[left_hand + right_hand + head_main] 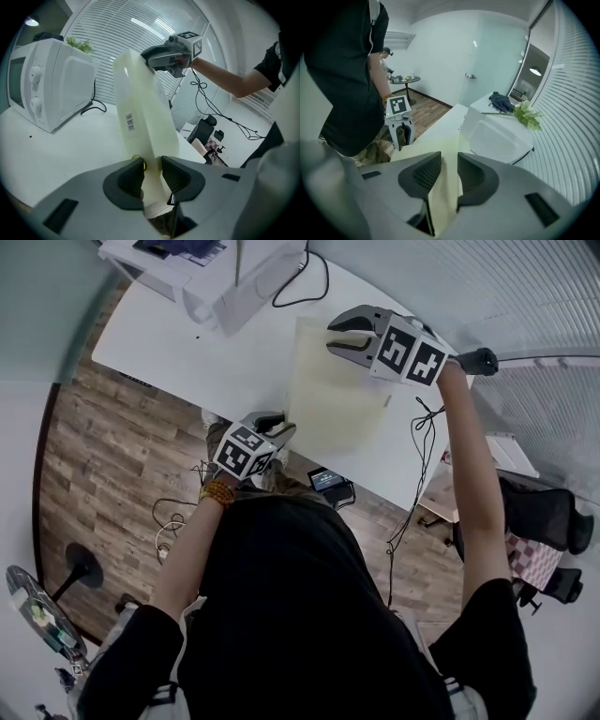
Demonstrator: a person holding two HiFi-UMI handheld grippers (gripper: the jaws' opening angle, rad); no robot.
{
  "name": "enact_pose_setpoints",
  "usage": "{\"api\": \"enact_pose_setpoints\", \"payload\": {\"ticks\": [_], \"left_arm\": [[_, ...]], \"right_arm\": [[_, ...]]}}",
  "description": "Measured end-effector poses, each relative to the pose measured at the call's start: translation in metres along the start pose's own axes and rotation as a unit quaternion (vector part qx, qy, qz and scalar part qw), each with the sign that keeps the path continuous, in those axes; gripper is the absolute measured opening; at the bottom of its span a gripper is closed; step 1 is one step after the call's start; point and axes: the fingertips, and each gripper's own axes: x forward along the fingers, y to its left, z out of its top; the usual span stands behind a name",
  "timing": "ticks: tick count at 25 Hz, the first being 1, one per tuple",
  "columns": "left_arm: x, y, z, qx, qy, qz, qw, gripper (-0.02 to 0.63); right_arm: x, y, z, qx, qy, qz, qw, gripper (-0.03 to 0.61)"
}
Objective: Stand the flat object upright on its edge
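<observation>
Board [337,395], pale yellow and flat, stands over the white table [159,343] at 12 o'clock from the person's body in the head view. It is held at two opposite corners.

Left gripper [279,434]: at the board's 7 o'clock corner. In the left gripper view both ribbed pads [173,176] are clamped onto the board [140,117] on either side of its near corner. From there the board rises toward 12 o'clock, tilted rather than vertical. A barcode sticker [130,123] shows on the face turned toward 9 o'clock.

Right gripper [343,335]: at the board's 1 o'clock corner, with its marker cube on the 3 o'clock side. In the right gripper view the board [443,197] runs between the two jaws, and they are closed on its edge. The left gripper view shows the same gripper [165,60] biting the board's top corner.

Contact between the board's lower edge and the table cannot be judged from any view.

Surroundings: a white microwave [202,273] sits on the table at the board's 11 o'clock, with a black cable [305,282] just beside it at 3 o'clock. Green plant sprigs [527,115] and a dark cloth [501,101] lie on top of the microwave [499,138]. A dark office chair [544,512] stands on the floor at 4 o'clock of the board. Wood-pattern flooring [103,474] shows at 9 o'clock of the person.
</observation>
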Motion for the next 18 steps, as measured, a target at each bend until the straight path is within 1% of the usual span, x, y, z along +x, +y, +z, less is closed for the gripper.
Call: {"api": "enact_pose_setpoints", "payload": {"ticks": [7, 13, 18], "left_arm": [[0.016, 0.004, -0.011, 0.006, 0.016, 0.005, 0.9998, 0.121], [0.027, 0.002, -0.012, 0.008, 0.02, -0.003, 0.9998, 0.12], [0.028, -0.002, -0.012, 0.015, 0.017, -0.001, 0.9997, 0.117]], "right_arm": [[-0.004, 0.014, 0.011, -0.018, -0.008, -0.022, 1.0, 0.086], [-0.005, 0.022, 0.011, -0.048, 0.03, -0.046, 0.997, 0.083], [-0.009, 0.03, 0.014, -0.073, 0.049, -0.054, 0.995, 0.083]]}}
